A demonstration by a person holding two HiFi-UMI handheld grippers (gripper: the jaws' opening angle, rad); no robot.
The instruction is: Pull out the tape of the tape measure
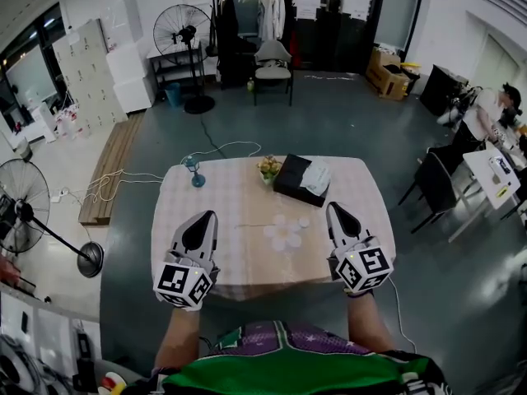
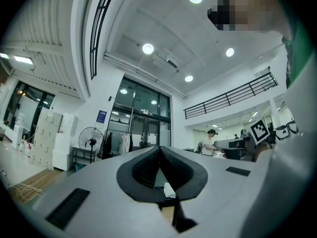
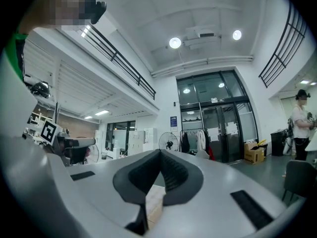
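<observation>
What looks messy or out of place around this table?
Nothing on the beige checked table is spilled or toppled. The only untidy thing is a loose white cable snaking over the grey floor behind it.

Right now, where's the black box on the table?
Head view: the black box sits on the far side of the table, right of centre, just right of the small potted flowers and ahead of the right gripper.
</observation>
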